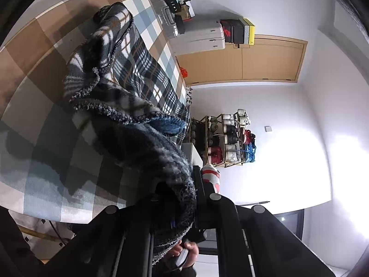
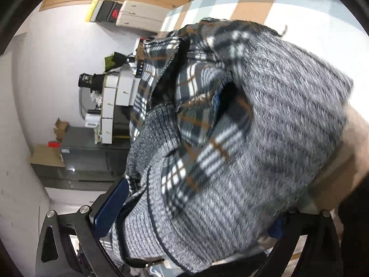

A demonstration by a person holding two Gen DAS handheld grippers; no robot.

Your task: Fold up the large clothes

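A large plaid fleece garment with grey knit trim (image 1: 129,73) lies bunched on a checked bed cover (image 1: 46,120) and stretches up to my left gripper (image 1: 184,203), which is shut on its dark edge. In the right wrist view the same garment (image 2: 242,138) fills the frame, its grey ribbed hem draped over my right gripper (image 2: 189,226). The blue pad of one finger (image 2: 110,207) shows at the left; the other finger is mostly hidden by cloth. The jaws stand wide with fabric between them.
The bed cover (image 2: 230,4) has brown, blue and white squares. Beyond the bed stand white suitcases (image 1: 200,37), a wooden door (image 1: 242,60) and a shoe rack (image 1: 230,138). White drawers (image 2: 115,97) and cardboard boxes (image 2: 46,154) show in the right wrist view.
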